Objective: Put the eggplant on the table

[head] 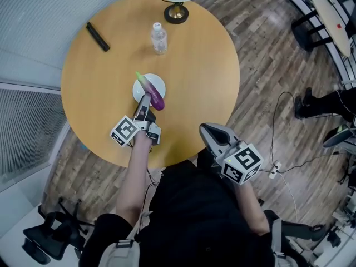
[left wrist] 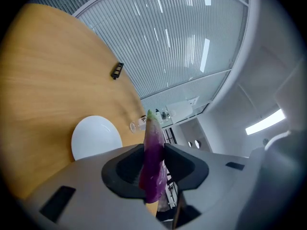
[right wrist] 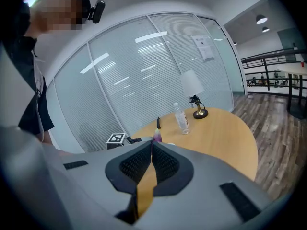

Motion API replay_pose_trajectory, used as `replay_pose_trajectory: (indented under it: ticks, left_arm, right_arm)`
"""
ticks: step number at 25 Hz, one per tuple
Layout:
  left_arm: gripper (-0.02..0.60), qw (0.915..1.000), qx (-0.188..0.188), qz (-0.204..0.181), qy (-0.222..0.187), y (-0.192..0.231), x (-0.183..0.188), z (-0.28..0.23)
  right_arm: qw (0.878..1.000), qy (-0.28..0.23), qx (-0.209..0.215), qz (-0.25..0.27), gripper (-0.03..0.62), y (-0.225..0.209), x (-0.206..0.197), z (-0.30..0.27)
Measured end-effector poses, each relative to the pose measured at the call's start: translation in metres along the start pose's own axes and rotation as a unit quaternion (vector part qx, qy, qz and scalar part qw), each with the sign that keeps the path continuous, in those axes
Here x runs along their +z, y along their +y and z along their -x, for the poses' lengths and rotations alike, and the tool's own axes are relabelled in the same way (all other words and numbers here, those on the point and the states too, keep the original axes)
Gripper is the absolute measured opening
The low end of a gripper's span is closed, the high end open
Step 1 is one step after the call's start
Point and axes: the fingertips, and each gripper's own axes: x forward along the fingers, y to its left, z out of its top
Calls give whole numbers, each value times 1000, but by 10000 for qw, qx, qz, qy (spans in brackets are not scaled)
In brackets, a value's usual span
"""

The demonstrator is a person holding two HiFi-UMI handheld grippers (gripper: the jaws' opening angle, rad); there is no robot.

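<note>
Eggplant [left wrist: 153,159]: purple, slim, with its green stem end pointing toward the far side. It is clamped between the jaws of my left gripper [head: 146,101], whose pads press on both of its sides. From the head view it lies across the right part of the plate; I cannot tell whether it touches it.

White plate [head: 142,87]: round, on the near-middle of the table, with nothing else on it.

Table [head: 194,71]: round, with a light wood top.

My right gripper [right wrist: 151,146]: jaws closed tip to tip with nothing between them. It is held at the table's near right edge, well apart from the eggplant.

Water bottle [head: 159,38]: clear, upright, beyond the plate toward the far side.

Lamp [head: 177,4]: white shade on a brass-coloured base, at the far edge, near the bottle.

Black bar-shaped object [head: 98,36]: lying flat at the far left of the table. I cannot tell what it is.
</note>
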Motion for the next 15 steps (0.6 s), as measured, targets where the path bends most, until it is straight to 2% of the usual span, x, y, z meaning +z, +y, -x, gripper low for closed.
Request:
replay_pose_trajectory:
  ticks: [9, 15]
  left_arm:
    - [140, 9945, 997, -275, 144, 57, 2, -33]
    - [140, 9907, 1328, -244, 163, 81, 2, -41]
  right_arm:
    - [9996, 239, 158, 19, 17, -15, 3, -19]
    - [9992, 379, 80, -9, 18, -24, -4, -15]
